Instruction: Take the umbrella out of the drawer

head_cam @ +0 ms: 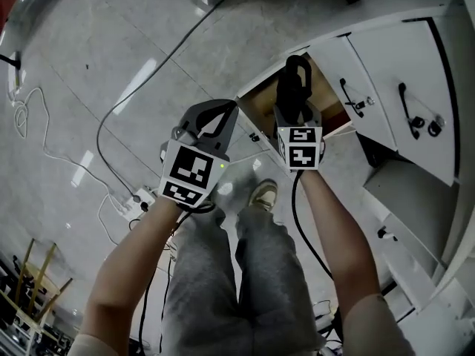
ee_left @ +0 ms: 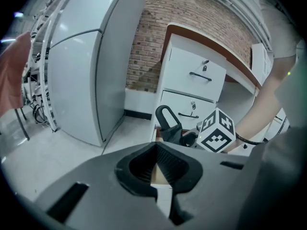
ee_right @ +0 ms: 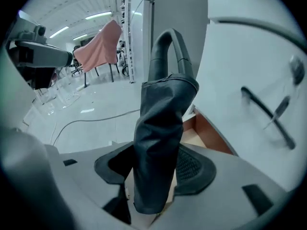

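A dark folded umbrella (head_cam: 294,80) with a hooked black handle stands upright above the open bottom drawer (head_cam: 257,108), whose wooden inside shows. My right gripper (head_cam: 297,108) is shut on the umbrella. In the right gripper view the pads press both sides of the umbrella's fabric sleeve (ee_right: 162,143), and the drawer (ee_right: 204,131) lies below and behind it. My left gripper (head_cam: 231,108) hangs to the left of the drawer, jaws together, holding nothing. The left gripper view shows its own tips (ee_left: 156,150) and, beyond them, the umbrella's handle (ee_left: 169,121) beside the right gripper's marker cube (ee_left: 217,137).
White cabinet drawers with black handles (head_cam: 407,111) stand at the right, one lower drawer (head_cam: 401,199) pulled out. A black cable (head_cam: 141,87) and a power strip (head_cam: 141,197) lie on the tiled floor. The person's shoe (head_cam: 261,195) is near the drawer. A tall white cabinet (ee_left: 91,80) stands left.
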### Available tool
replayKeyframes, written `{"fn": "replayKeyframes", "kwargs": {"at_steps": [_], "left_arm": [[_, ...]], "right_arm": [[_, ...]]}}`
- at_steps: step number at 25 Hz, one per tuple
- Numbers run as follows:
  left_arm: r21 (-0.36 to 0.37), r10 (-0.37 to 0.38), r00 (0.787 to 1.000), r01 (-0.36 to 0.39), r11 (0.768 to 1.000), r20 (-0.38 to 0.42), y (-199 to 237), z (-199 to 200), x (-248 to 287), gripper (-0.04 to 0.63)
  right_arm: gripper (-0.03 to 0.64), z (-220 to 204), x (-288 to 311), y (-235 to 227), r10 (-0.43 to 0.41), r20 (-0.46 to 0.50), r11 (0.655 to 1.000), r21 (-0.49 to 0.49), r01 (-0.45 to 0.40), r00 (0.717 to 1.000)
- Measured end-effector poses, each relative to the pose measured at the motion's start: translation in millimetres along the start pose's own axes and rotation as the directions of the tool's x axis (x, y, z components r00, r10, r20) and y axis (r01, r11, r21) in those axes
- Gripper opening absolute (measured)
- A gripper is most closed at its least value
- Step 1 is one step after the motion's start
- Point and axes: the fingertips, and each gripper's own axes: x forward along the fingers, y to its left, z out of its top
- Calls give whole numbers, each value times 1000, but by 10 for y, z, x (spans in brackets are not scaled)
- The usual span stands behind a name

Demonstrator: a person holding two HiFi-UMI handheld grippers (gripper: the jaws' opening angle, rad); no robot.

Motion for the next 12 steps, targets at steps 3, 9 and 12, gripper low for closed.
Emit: {"fn": "replayKeyframes", "kwargs": {"at_steps": [3,9,12], "left_arm": [[3,1,1000,-1,1000,-16,-104,227,-310,8],[-24,34,999,-34,999,-22,-256,927,-975,8],[-29,45,999,-46,999,-13,-318,1312,-1338,8]], "right_arm": [[245,259,-449,112,7,8,1000,-17,-7,1000],[245,919,-1473,259,34,28,999,-38,-33,999],[245,1320,-2007,348,54,70,998,-49,-51,996]]}}
